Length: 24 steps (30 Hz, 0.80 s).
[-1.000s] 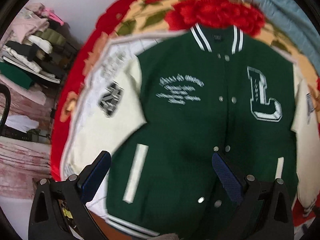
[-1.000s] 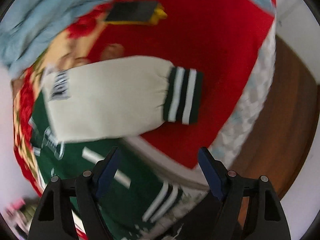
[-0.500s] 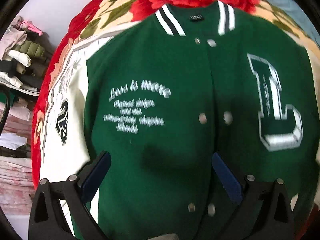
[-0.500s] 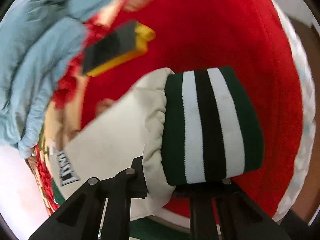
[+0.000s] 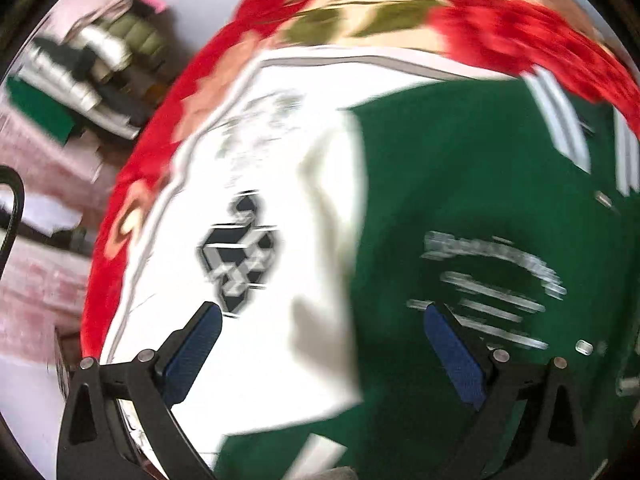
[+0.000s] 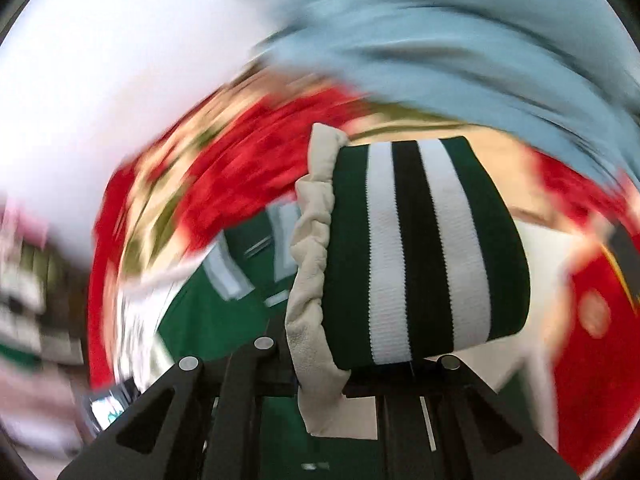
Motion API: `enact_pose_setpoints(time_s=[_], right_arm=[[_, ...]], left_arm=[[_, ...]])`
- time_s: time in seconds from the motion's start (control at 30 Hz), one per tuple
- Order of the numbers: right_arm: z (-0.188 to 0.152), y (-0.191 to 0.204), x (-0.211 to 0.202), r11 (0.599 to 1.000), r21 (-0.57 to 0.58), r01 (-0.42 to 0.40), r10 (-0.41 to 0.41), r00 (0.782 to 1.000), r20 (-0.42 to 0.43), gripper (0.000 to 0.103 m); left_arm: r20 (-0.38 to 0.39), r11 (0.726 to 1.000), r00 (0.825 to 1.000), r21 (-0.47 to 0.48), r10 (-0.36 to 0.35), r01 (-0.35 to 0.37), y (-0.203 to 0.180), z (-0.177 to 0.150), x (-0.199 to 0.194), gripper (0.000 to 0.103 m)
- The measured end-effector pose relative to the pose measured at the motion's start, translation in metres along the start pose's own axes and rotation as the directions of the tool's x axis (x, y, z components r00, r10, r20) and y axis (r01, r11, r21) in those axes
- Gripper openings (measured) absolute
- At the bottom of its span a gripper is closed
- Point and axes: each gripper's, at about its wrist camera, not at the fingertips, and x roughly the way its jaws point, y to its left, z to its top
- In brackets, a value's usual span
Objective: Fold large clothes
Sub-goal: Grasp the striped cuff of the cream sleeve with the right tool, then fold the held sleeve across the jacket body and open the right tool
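The right gripper (image 6: 340,376) had just clamped the green-and-white striped knit cuff (image 6: 424,248); the left gripper (image 5: 320,344) hung open over the cream leather sleeve (image 5: 256,360) of the green varsity jacket (image 5: 480,184), spread on a red floral blanket (image 5: 224,76). Best carry the cuff low across the chest.

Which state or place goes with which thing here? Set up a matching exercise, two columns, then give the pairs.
Things:
1. right gripper
2. left gripper
3. striped cuff
4. light blue cloth

States or places:
A. open, above the cream sleeve and green jacket front
B. lifted off the red floral blanket
C. bunched at the top of the right wrist view
D. shut on the sleeve end

Pairs: 1-D, 2-A, 3-B, 4-C
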Motion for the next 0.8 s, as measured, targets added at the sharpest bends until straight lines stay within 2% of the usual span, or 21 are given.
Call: enact_pose_setpoints(time_s=[0.1,0.2,0.27,0.3,0.37,0.4,0.43,0.5,0.53,0.6,0.67,0.73,0.77,0.8], right_arm=[[-0.021,0.097,0.072,0.975,-0.218,-0.04,0.018,0.994,-0.105,0.014],[-0.067,0.154,0.128,0.93,-0.366,-0.044,-0.025,0.983,-0.182,0.014],[-0.093,0.175,0.166,0.91,-0.408,-0.071,-0.05,0.959,-0.279,0.014],[-0.106,0.184,0.19,0.898,-0.435,-0.069,-0.091,0.938,-0.335,0.014],[-0.124,0.183,0.201,0.895,-0.435,-0.097,-0.087,0.919,-0.384,0.022],[-0.127,0.178,0.197,0.904,-0.409,-0.127,-0.049,0.919,-0.392,0.029],[-0.13,0.173,0.189,0.911,-0.377,-0.168,0.002,0.916,-0.402,0.042],[-0.13,0.157,0.161,0.918,-0.299,-0.261,0.126,0.906,-0.404,0.058],[-0.13,0.148,0.151,0.922,-0.279,-0.268,0.141,0.904,-0.403,0.066],[-0.133,0.127,0.13,0.941,-0.217,-0.258,0.154,0.902,-0.404,0.071],[-0.142,0.101,0.112,0.962,-0.159,-0.223,0.14,0.9,-0.412,0.071],[-0.153,0.084,0.1,0.974,-0.139,-0.177,0.104,0.902,-0.419,0.071],[-0.159,0.073,0.096,0.98,-0.13,-0.153,0.084,0.902,-0.423,0.071],[-0.161,0.07,0.099,0.984,-0.124,-0.129,0.064,0.901,-0.429,0.071]], left_arm=[[-0.021,0.996,0.999,-0.076,0.037,-0.039,0.048,-0.001,0.02,0.103],[-0.054,0.988,0.997,-0.136,0.063,-0.07,0.092,-0.009,0.04,0.103],[-0.072,0.983,0.995,-0.166,0.072,-0.083,0.114,-0.017,0.047,0.103],[-0.081,0.981,0.994,-0.174,0.074,-0.087,0.121,-0.021,0.049,0.103],[-0.111,0.977,0.992,-0.197,0.061,-0.082,0.144,-0.034,0.052,0.103],[-0.128,0.975,0.991,-0.211,0.045,-0.072,0.155,-0.041,0.052,0.103],[-0.146,0.972,0.989,-0.231,0.016,-0.05,0.168,-0.05,0.049,0.103],[-0.174,0.96,0.984,-0.278,-0.036,-0.014,0.188,-0.069,0.045,0.103],[-0.196,0.949,0.978,-0.314,-0.077,0.012,0.202,-0.083,0.044,0.103],[-0.25,0.919,0.955,-0.391,-0.163,0.055,0.22,-0.112,0.045,0.103],[-0.284,0.856,0.913,-0.504,-0.293,0.118,0.243,-0.145,0.055,0.103],[-0.275,0.778,0.876,-0.606,-0.397,0.162,0.253,-0.172,0.067,0.103],[-0.247,0.718,0.857,-0.671,-0.452,0.185,0.261,-0.186,0.078,0.103],[-0.229,0.674,0.847,-0.715,-0.48,0.188,0.268,-0.196,0.087,0.102]])
